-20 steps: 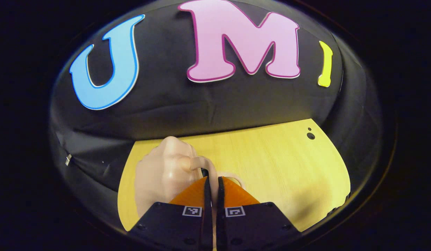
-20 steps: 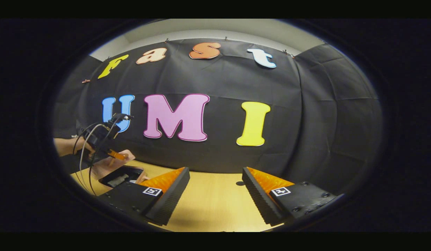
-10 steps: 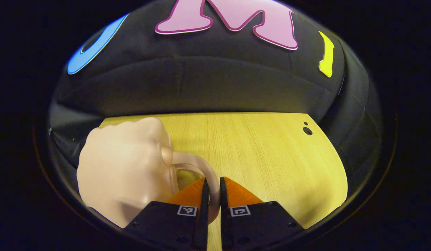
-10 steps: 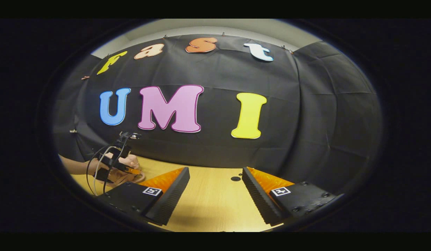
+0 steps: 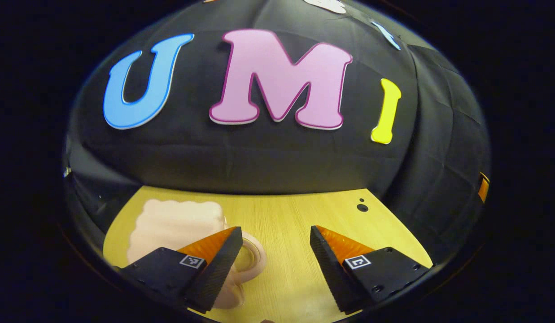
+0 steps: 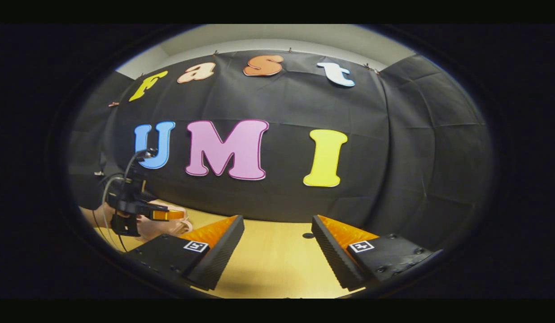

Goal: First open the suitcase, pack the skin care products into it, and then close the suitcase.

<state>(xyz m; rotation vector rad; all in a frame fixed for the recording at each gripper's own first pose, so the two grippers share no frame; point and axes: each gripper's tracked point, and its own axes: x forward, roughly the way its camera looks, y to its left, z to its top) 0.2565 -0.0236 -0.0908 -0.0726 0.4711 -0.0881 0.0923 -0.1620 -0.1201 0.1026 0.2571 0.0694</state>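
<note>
Pale pink suitcase [image 5: 174, 226] lies closed and flat on the wooden table [image 5: 299, 224], toward the table's left end in the left gripper view. Scalloped top edge faces the booth wall. Its loop handle [image 5: 250, 260] sticks out on the right side of the case.

Left gripper [image 5: 273, 264]: jaws spread wide, nothing pinched. Suitcase sits off to the left of the gap, partly hidden behind the left finger; the handle loop pokes out just past that finger's inner edge, at the left margin of the gap. Most of the gap is bare tabletop. Cannot tell whether the finger touches the case or hangs above it.

Right gripper [image 6: 277, 251]: jaws also spread wide, empty, bare table between them. Well apart from the suitcase, which shows as a pink sliver [image 6: 167, 226] far left in the right gripper view, beyond the left finger. That view also catches the left gripper [image 6: 167, 215] held level just over the case, with cables trailing off it and a hand [image 6: 109, 213] gripping its body.

Small dark round hole [image 5: 362, 207] in the table near the far right edge.
</note>
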